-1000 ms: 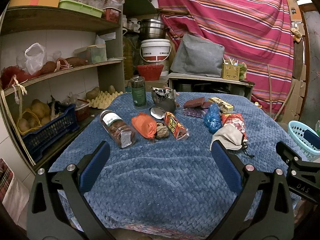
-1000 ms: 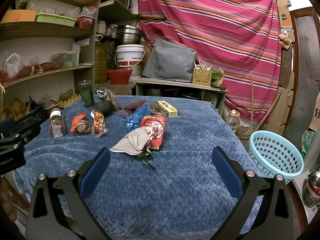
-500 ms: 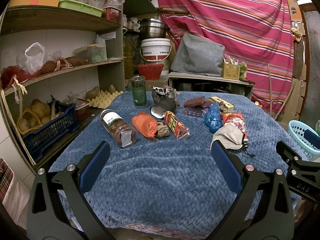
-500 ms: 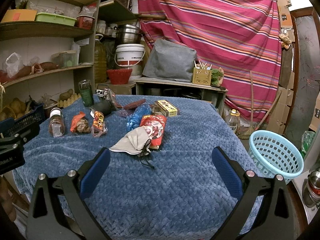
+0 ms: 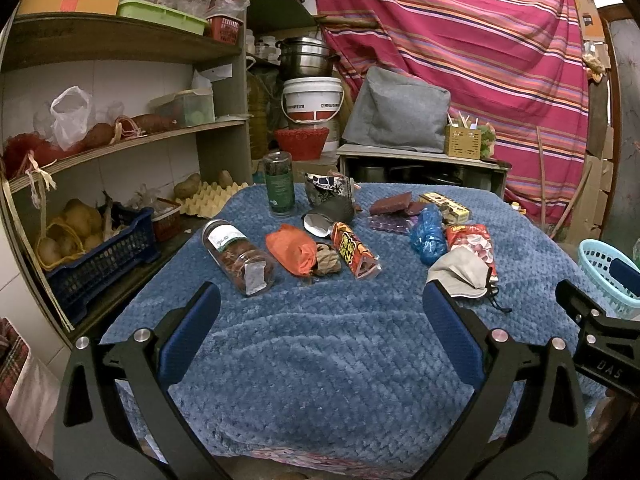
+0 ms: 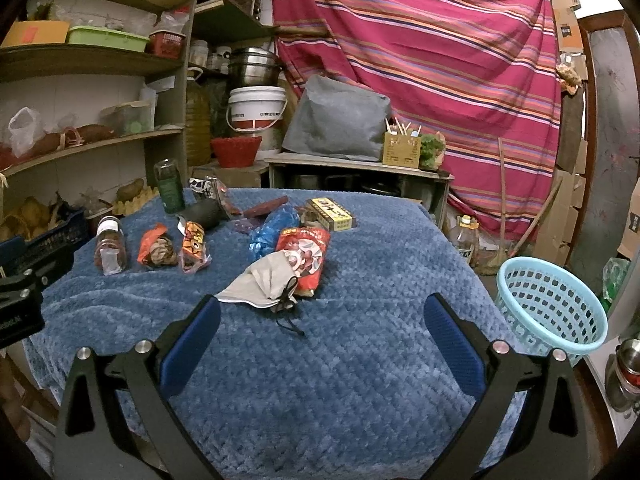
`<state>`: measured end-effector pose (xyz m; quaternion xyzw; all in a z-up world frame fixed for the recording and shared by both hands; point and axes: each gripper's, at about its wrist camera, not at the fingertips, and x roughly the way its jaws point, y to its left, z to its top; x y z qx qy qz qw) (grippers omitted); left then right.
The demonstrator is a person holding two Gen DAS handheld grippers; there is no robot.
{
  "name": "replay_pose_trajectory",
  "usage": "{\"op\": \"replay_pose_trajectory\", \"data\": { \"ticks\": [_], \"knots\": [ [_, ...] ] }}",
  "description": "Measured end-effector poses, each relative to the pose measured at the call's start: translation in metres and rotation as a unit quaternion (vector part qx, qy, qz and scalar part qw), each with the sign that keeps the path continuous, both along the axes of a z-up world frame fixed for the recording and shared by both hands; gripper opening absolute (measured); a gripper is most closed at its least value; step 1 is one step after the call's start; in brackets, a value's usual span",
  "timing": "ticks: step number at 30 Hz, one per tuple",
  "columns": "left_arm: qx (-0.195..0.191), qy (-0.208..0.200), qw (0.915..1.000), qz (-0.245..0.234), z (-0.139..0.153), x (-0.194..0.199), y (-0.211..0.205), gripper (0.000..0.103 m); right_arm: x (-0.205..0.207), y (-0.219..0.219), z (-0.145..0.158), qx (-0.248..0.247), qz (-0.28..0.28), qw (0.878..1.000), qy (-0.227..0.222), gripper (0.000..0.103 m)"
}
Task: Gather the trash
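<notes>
Litter lies across a table under a blue blanket (image 5: pixel 320 352): a tipped plastic jar (image 5: pixel 238 256), an orange bag (image 5: pixel 291 249), a red snack wrapper (image 5: pixel 354 250), a blue plastic bag (image 5: pixel 428 234), a red packet (image 6: pixel 306 254) and a grey face mask (image 6: pixel 266 280). A light-blue basket (image 6: pixel 550 306) stands on the floor right of the table. My left gripper (image 5: pixel 320 332) is open over the near edge, nothing between its fingers. My right gripper (image 6: pixel 322 336) is open too, just short of the mask.
Shelves (image 5: pixel 120 140) with potatoes, bags and a dark blue crate (image 5: pixel 96 260) line the left side. An upright green bottle (image 5: pixel 279 188) and a yellow box (image 6: pixel 330 213) stand farther back on the table. A striped cloth (image 6: pixel 440 60) hangs behind.
</notes>
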<state>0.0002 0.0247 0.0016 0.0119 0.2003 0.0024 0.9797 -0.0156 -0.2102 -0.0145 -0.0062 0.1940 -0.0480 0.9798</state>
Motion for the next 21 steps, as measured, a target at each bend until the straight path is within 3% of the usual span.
{"op": "replay_pose_trajectory", "data": {
  "ticks": [21],
  "knots": [
    [0.001,0.007,1.0000,0.003,-0.0062,0.0000,-0.0045,0.098,0.0048,-0.0042,-0.0025,0.011,-0.007,1.000,0.010,0.099]
  ]
}}
